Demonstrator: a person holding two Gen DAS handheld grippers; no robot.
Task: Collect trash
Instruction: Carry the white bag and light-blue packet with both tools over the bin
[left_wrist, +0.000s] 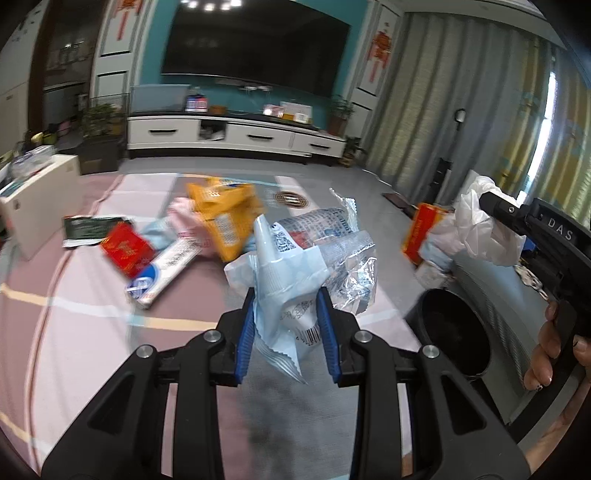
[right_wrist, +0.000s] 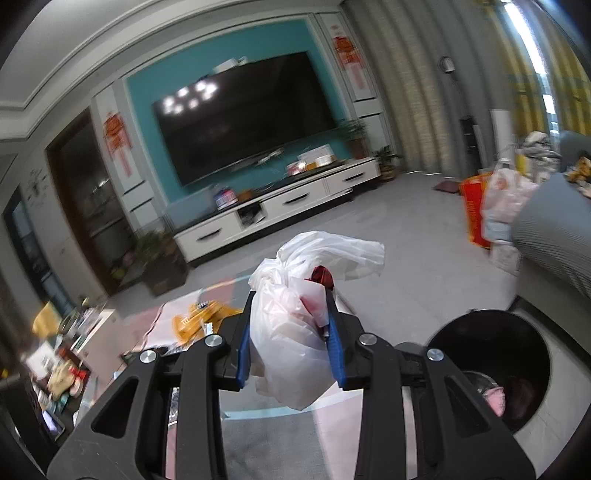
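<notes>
My left gripper (left_wrist: 286, 295) is shut on a light blue and clear plastic wrapper (left_wrist: 295, 280), held above the pink checked table (left_wrist: 74, 332). Loose trash lies beyond it: a yellow snack bag (left_wrist: 225, 218), a red packet (left_wrist: 127, 249), a white and blue tube box (left_wrist: 162, 271), a dark green packet (left_wrist: 86, 227). My right gripper (right_wrist: 290, 297) is shut on a white plastic bag (right_wrist: 291, 332) with something red inside. It also shows in the left wrist view (left_wrist: 484, 225), raised at the right. A black trash bin (left_wrist: 454, 332) stands open at the right, also in the right wrist view (right_wrist: 498, 365).
A white box (left_wrist: 40, 206) stands on the table's left. A grey sofa arm (right_wrist: 554, 229) is beside the bin. A red bag and a white bag (left_wrist: 428, 236) sit on the floor behind. A TV cabinet (left_wrist: 236, 134) lines the far wall.
</notes>
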